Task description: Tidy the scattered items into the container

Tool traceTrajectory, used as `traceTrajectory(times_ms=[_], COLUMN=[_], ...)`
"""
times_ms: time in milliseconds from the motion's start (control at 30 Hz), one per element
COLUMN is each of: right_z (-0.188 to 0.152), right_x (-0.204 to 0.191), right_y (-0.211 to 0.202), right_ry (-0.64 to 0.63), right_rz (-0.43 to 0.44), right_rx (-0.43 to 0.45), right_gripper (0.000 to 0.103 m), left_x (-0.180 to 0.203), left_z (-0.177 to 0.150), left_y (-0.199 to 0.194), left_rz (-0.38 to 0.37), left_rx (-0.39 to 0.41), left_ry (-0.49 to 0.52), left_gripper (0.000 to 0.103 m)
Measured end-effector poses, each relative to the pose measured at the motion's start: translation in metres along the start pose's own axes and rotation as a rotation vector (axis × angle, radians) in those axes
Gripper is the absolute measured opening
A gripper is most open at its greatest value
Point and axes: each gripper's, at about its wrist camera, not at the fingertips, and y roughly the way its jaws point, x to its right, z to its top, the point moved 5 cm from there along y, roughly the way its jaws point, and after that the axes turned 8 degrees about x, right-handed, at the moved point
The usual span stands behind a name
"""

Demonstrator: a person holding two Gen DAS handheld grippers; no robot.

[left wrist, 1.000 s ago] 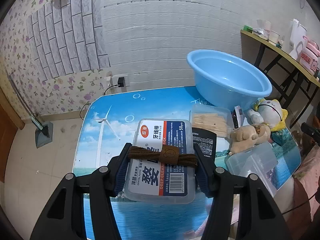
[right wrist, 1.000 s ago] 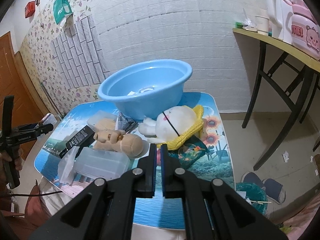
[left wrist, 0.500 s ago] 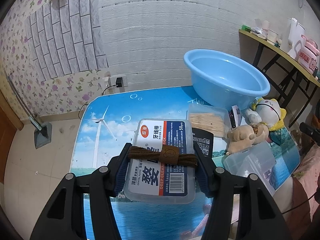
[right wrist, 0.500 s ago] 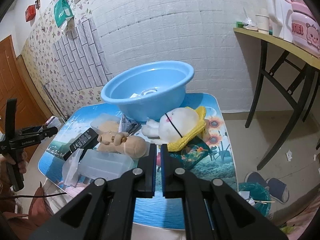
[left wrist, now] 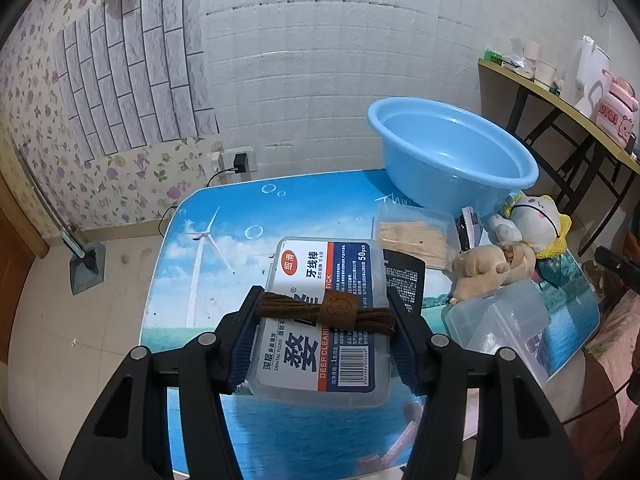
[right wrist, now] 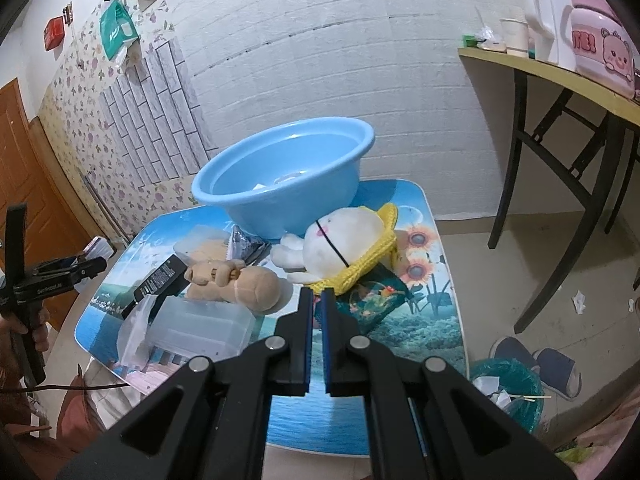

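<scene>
A: Nothing much has shifted since a second ago: the left gripper (left wrist: 322, 312) was clamped on the floss box (left wrist: 320, 316) then and is clamped on it now, in the same spot above the table (left wrist: 224, 216). The basin only sits a touch lower in the right wrist view than before.

B: So the box is off the table?

A: It looks that way. Both pads press its long sides, and a brown hair tie (left wrist: 326, 310) lies across its lid between the jaws. The near end of the box hangs over the printed tabletop.

B: And the right gripper (right wrist: 317, 300)?

A: Its jaws are together with nothing between them, pointing down toward the white plush rabbit (right wrist: 340, 244) and the tan bear (right wrist: 240, 284).

B: Which step is this, then?

A: I'd say the carry: box picked up, not yet delivered. The blue basin (left wrist: 452, 160) stands at the far right of the table, well apart from the box.

B: What does the next move need?

A: Swinging the box rightward and forward over the toothpick box (left wrist: 416, 232) and the black packet (left wrist: 404, 280), clearing the basin's rim, then opening. The hair tie is loose, so tilting could drop it short.
</scene>
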Motion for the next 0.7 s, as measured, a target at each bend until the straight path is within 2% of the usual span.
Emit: traceTrajectory(times_ms=[100,133,167,200,233,333,367,433,567,700], right_z=[-0.005,-0.007,-0.008,-0.01,-0.011,-0.013,-0.013,-0.014,-0.018,-0.019], right_x=[0.003,0.006,0.01,0.014,0.019,0.027,0.028,0.029,0.028,0.028], right_y=[0.009,0.013,0.017,0.02,0.025,0.04,0.046,0.057,0.077,0.095], right_ry=[0.006,0.005,0.006,0.011,0.022,0.024,0.007,-0.031,-0.067,-0.152], right_rz=[0.007,-0.008,-0.03,-0.046,-0.052,-0.046,-0.059,-0.083,-0.099,-0.177], right_rx=[-0.034,-0.041,-0.042,-0.044,-0.046,-0.081,-0.092,-0.106,-0.155,-0.196], right_gripper=[0.006,0.012,0.031,0.042,0.059,0.067,0.074,0.077,0.077,0.077], left_x=[-0.001,-0.002,-0.003,-0.004,-0.005,-0.007,-0.007,-0.009,-0.011,-0.013], left_z=[-0.003,-0.004,-0.005,-0.006,-0.007,-0.008,-0.008,-0.007,-0.006,-0.007], left_y=[0.0,0.001,0.001,0.002,0.002,0.003,0.003,0.004,0.005,0.006], left_rz=[-0.001,0.0,0.001,0.002,0.003,0.007,0.009,0.013,0.019,0.024], left_rx=[-0.005,-0.007,-0.01,-0.014,-0.016,-0.024,-0.025,-0.026,-0.025,-0.031], left_ry=[-0.002,-0.003,-0.005,-0.008,-0.01,-0.011,-0.011,-0.013,-0.013,-0.016], left_gripper=[0.057,0.057,0.057,0.057,0.057,0.057,0.058,0.058,0.058,0.058])
